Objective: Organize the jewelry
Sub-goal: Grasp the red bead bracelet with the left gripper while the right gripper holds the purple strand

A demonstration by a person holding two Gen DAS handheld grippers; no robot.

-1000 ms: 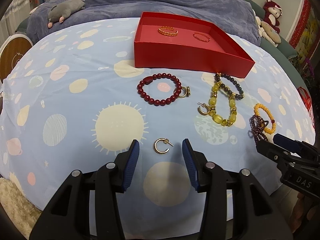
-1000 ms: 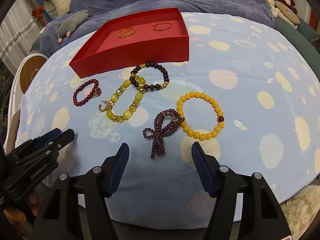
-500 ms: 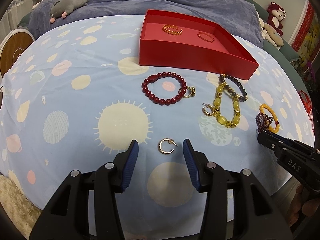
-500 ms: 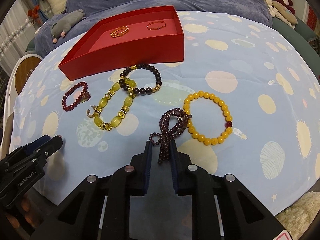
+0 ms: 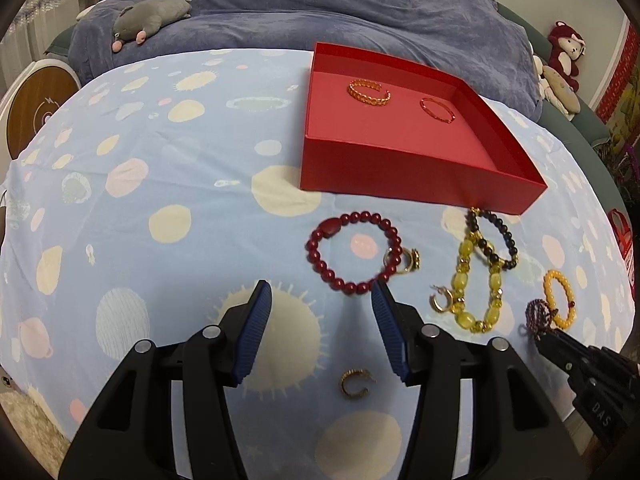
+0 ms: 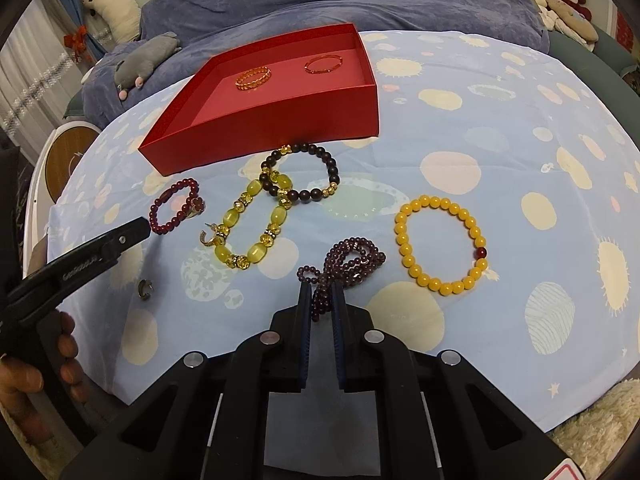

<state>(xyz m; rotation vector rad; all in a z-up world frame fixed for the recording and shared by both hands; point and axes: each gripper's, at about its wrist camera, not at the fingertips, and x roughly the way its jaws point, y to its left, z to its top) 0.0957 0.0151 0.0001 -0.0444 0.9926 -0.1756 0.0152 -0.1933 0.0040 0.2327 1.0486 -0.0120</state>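
Right wrist view: the right gripper (image 6: 321,294), wide apart 1 second ago, has just clenched its fingers on the purple bead strand (image 6: 344,258) at lower centre. The left gripper (image 5: 321,300), fingers released and just widening, has moved past the gold earring (image 5: 354,385), now lying behind its fingertips.

You can read little here. In your left wrist view, the black body of the right claw (image 5: 538,334) carries pale capitals "DAS" near the lower right edge, seen upside down. In your right wrist view, the black arm of the left claw (image 6: 138,232) bears a pale printed word running along it, too blurred to spell out for certain. Nothing else shows legible writing.
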